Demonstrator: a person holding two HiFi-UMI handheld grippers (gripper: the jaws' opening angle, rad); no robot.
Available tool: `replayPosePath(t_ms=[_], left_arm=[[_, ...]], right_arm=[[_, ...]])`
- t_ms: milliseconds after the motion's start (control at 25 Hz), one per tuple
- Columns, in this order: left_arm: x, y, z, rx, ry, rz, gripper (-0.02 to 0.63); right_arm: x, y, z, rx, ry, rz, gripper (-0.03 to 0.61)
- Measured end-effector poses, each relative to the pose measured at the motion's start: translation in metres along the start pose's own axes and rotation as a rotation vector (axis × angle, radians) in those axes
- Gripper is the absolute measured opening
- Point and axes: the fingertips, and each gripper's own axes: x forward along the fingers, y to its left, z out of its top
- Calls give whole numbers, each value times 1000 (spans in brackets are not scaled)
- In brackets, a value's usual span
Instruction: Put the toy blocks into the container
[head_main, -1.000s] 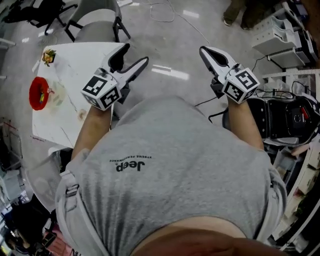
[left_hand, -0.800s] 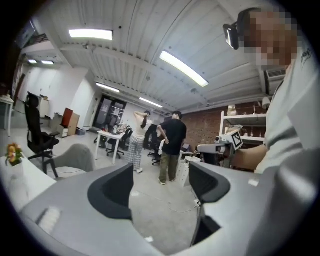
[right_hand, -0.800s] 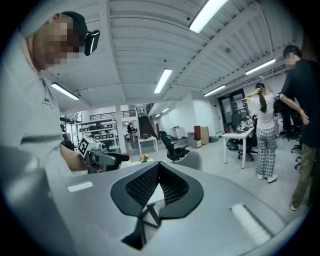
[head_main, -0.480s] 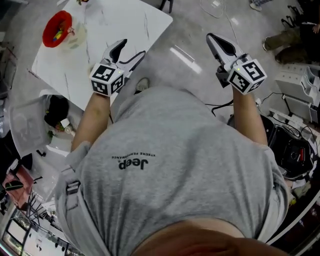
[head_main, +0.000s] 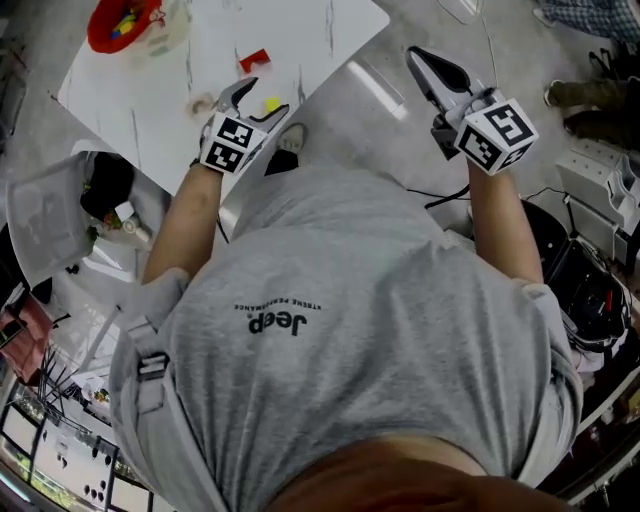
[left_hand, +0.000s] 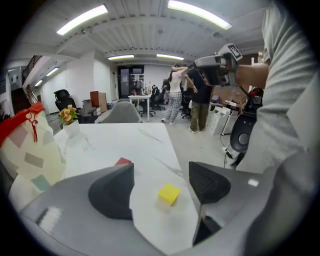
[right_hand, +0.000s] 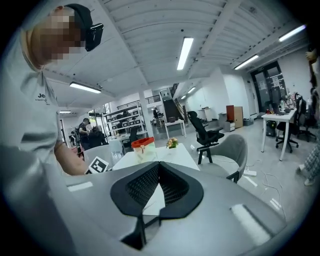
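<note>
The table (head_main: 320, 40) has a smooth white top with faint grey marble-like veins, and the yellow block (left_hand: 169, 193) on it looks like matt plastic. The container (left_hand: 30, 150) at the table's corner has cloudy translucent walls under a red rim; the floor (head_main: 390, 120) beside the table is glossy, and the right gripper (right_hand: 159, 166) has matt black, finely ribbed pads (right_hand: 142, 187).
</note>
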Motion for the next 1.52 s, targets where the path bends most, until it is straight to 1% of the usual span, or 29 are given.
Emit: replayPosePath(t_ms=[120,280,320,360,400,440,520,600,760,920,1080,1200,1360,1520], left_arm=[[11,0,-19,58,53,-25,377],[27,-8,-35,121,117,-66,376],[31,-10,-39,147,138,-75,367],[34,-12,-45,178,165,-80,326],[36,-13,-50,208,189,-85,212],[38,-13,-52,229,205,-90,218],[36,-11,-48,232,212,-96,213],[30,-5,-33,205,180,-86,213],[4,24,20,139,60,-34,213],[-34,72,71,103,-53,44,213],[-81,128,103,76,-121,145,213],[-118,174,117,65,-147,226,213],[-160,242,121,42,-167,346,213],[-185,296,119,8,-155,422,213]], right_arm=[[13,1,-7,11,23,8,3],[21,1,-16,24,49,12,3],[22,1,-17,24,53,13,3],[23,1,-18,25,56,14,3],[24,2,-18,25,59,15,3],[25,2,-18,25,60,16,3],[27,2,-17,23,60,19,3],[29,3,-13,22,57,21,3],[34,4,-1,12,40,23,3],[48,9,20,-11,12,34,3],[71,21,47,-45,-16,57,3],[91,33,66,-66,-23,70,3],[117,47,85,-92,-33,89,3],[141,57,97,-115,-19,98,3]])
